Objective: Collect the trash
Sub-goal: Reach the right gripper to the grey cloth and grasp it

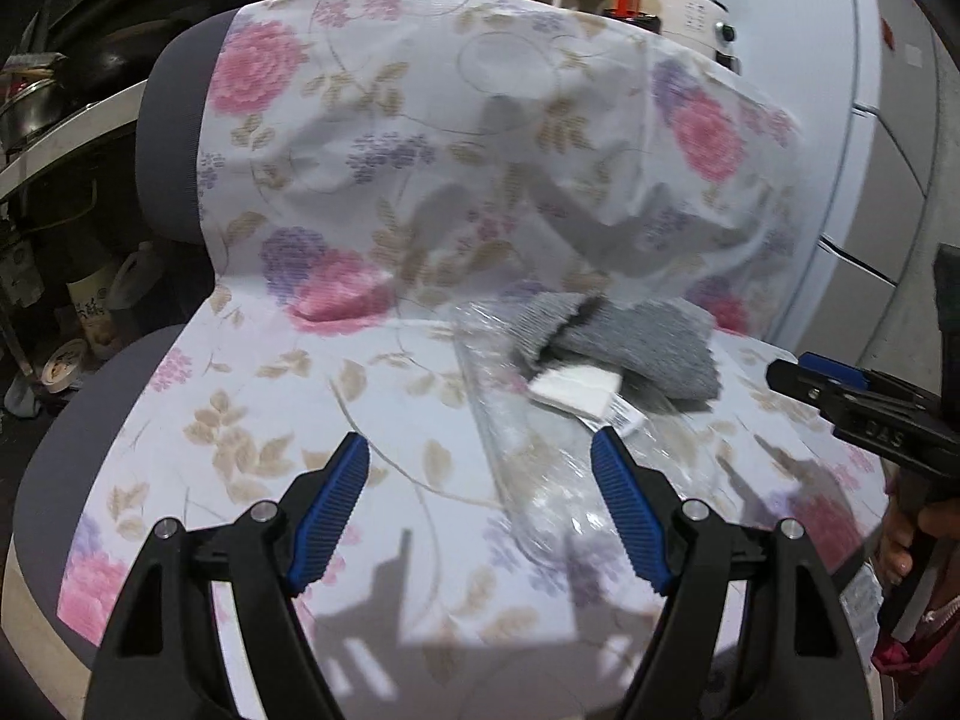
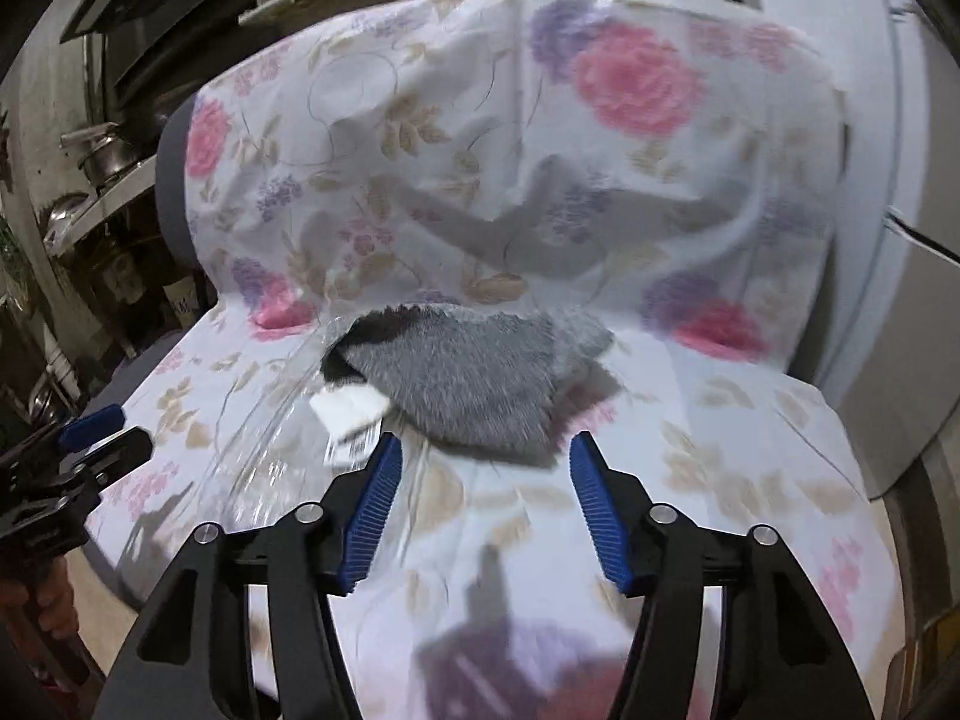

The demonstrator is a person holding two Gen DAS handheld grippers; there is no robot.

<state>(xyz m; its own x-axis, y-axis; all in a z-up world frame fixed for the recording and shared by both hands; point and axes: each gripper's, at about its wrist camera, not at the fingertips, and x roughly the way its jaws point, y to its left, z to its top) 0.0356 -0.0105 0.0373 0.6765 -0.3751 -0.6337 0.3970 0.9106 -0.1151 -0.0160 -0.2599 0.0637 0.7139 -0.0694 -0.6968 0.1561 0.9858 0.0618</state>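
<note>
A crumpled clear plastic wrapper (image 1: 540, 480) lies on the seat of a chair draped in a floral cloth (image 1: 270, 420). A grey fuzzy sock-like cloth (image 1: 636, 342) and a white paper piece (image 1: 576, 390) rest at the wrapper's far end. My left gripper (image 1: 480, 438) is open above the seat, its right finger over the wrapper and nothing between the pads. In the right wrist view, my right gripper (image 2: 486, 439) is open just short of the grey cloth (image 2: 474, 378), with the wrapper (image 2: 270, 450) and white paper (image 2: 348, 405) to its left. Each gripper shows at the edge of the other's view: right gripper (image 1: 792, 372), left gripper (image 2: 114, 429).
The chair's floral-covered backrest (image 1: 480, 120) rises right behind the items. Shelves with pots and bottles (image 1: 54, 120) stand at the left, and a white appliance (image 1: 870, 120) at the right. A person's hand (image 1: 900, 540) holds the right gripper's handle.
</note>
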